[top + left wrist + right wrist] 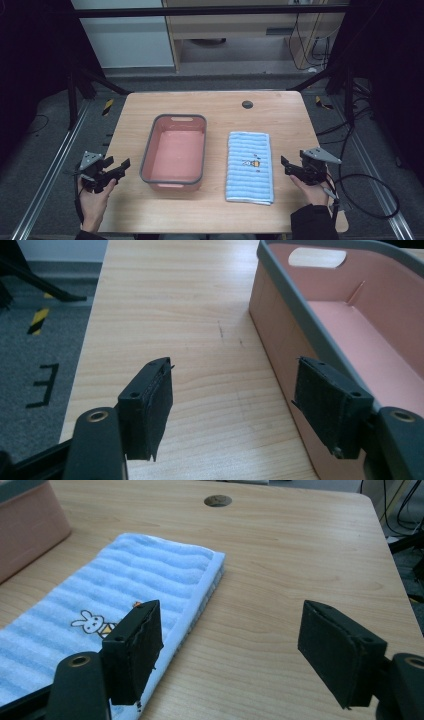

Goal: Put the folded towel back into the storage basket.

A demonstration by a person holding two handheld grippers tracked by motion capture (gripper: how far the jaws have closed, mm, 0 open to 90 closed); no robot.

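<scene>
Here, folded towel beside pink basin

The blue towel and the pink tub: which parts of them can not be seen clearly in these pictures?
- Blue towel: it lies folded, so its inner layers and underside are hidden. In the right gripper view its near end is cut off by the bottom edge and partly covered by a jaw of the right claw.
- Towel print: too small in the high view.
- Pink tub: in the left gripper view its right part is cut off by the frame edge.
</scene>
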